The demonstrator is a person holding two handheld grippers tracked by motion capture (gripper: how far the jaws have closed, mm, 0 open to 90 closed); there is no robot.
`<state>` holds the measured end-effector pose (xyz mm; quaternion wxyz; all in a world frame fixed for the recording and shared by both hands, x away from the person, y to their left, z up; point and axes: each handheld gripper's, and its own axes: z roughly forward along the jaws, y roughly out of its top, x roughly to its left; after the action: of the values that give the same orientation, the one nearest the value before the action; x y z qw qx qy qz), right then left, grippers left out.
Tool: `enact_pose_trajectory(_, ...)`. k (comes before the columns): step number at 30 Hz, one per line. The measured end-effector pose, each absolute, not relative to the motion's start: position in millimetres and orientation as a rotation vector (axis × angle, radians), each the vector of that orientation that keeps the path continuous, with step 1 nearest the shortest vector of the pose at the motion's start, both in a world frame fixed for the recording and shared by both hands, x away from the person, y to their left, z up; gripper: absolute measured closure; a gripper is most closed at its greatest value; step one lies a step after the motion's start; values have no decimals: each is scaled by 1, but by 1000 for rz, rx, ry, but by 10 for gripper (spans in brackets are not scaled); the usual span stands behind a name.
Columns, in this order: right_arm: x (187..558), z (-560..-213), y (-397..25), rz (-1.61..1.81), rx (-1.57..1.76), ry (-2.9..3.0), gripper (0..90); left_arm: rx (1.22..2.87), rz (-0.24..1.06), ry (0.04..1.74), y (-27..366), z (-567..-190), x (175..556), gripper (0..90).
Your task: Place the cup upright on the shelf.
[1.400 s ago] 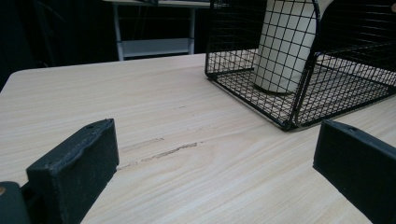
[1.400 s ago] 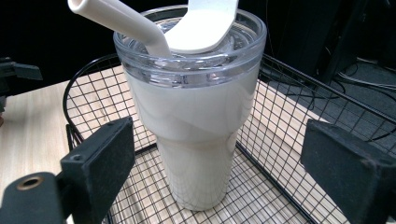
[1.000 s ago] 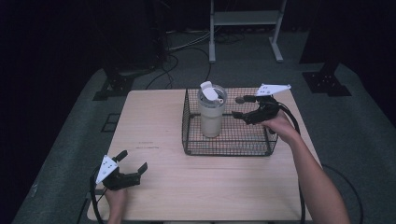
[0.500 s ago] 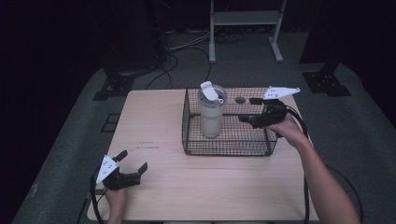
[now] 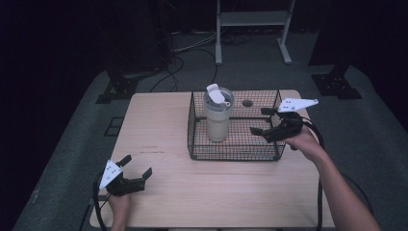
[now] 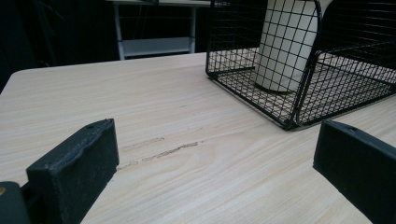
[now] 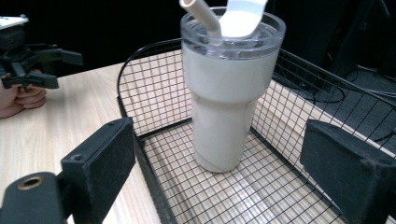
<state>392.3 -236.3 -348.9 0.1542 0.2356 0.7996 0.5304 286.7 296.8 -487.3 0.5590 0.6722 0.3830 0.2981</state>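
Inside the wire basket [image 5: 269,126], toward its left half, a cream tumbler [image 5: 218,120] stands upright on the mesh floor, its clear lid on, a flip tab raised and a straw stub poking out at the top. The basket itself sits on the far middle of the table [image 5: 159,125]. At the basket's right edge the right gripper [image 5: 263,121] hangs with its jaws spread wide and empty, one jaw over the basket's interior and the other near the right rim, both pointing toward the tumbler; in the right gripper view the tumbler [image 7: 227,88] stands between the two black jaws but farther off, apart from either pad. Well away from the basket, near the table's front left corner, the left gripper [image 5: 136,174] rests low over the wood with its jaws also parted and holding nothing; its own view looks across bare wood to the basket's corner [image 6: 299,84]. The step in hand looks like the reach for the tumbler, with the grasp not yet made. The next move probably calls for the right gripper to travel deeper into the basket until the jaws straddle the tumbler's narrower lower body, clear of the wire wall, and then close squarely on it. A lift would then need to go straight up so the base clears the rim; the smooth, tapered wall may slip if the grip is too high or too light.
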Motion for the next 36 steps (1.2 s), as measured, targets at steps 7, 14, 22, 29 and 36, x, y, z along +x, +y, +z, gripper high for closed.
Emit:
enact_pose_trajectory(7, 377, -356, -240, 1543, 672, 2303, 97, 1587, 703, 904, 296, -487, 287, 0)
enact_pose_trajectory(14, 363, -362, -246, 1562, 657, 2295, 97, 1591, 705, 902, 296, -487, 287, 0)
enact_pose_trajectory(22, 349, -367, -253, 1580, 651, 2277, 97, 1591, 705, 903, 296, -487, 287, 0)
enact_pose_trajectory(29, 336, -377, -258, 1573, 645, 2285, 97, 1592, 706, 903, 296, -487, 287, 0)
enact_pose_trajectory(36, 322, -386, -263, 1582, 654, 2274, 97, 1594, 705, 904, 296, -487, 286, 0)
